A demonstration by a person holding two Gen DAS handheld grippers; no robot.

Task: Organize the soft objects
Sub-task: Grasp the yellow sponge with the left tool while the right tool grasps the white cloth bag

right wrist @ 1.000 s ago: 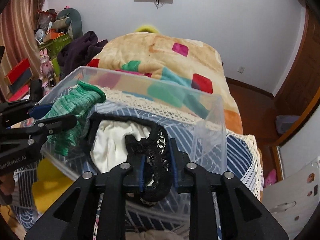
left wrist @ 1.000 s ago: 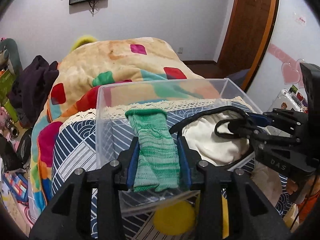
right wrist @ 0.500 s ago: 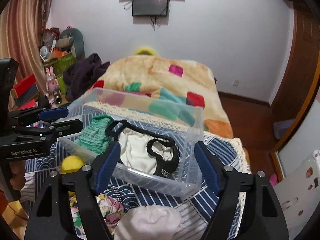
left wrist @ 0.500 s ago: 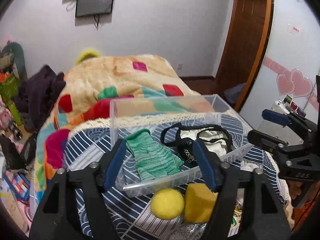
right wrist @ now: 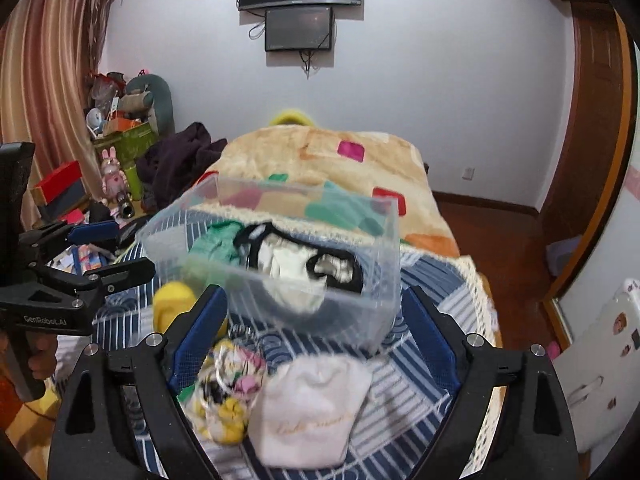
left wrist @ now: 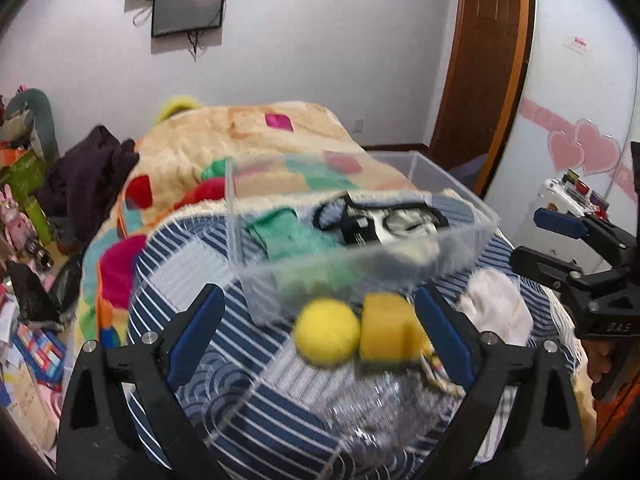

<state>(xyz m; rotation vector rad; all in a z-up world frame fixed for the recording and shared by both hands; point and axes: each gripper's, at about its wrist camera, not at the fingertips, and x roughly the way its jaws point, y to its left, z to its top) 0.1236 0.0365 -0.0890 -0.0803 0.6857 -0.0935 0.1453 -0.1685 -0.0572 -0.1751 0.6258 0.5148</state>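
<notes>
A clear plastic bin (left wrist: pixel 472 208) (right wrist: pixel 372 312) stands on the striped bed cover. It holds a green knit cloth (left wrist: pixel 288 232) (right wrist: pixel 216 240) and a black-and-white garment (left wrist: pixel 384 220) (right wrist: pixel 304 264). My left gripper (left wrist: pixel 320 332) is open and empty, held back from the bin's near side over a yellow ball (left wrist: pixel 326 336) and a yellow sponge (left wrist: pixel 388 334). My right gripper (right wrist: pixel 316 332) is open and empty above a white cloth (right wrist: pixel 312 412) and a floral cloth (right wrist: pixel 224 396). The right gripper also shows in the left wrist view (left wrist: pixel 560 248), and the left gripper in the right wrist view (right wrist: pixel 100 252).
A patterned quilt (right wrist: pixel 320 160) covers the bed behind the bin. Dark clothes (right wrist: pixel 176 160) and cluttered shelves (right wrist: pixel 116 136) are on the left. A silver pouch (left wrist: pixel 380 412) lies near the front. A wooden door (left wrist: pixel 480 60) and a white cabinet (right wrist: pixel 592 360) are on the right.
Both grippers let go of the green cloth and the black garment, which now lie in the bin. Both opened wide and pulled back and up from the bin.
</notes>
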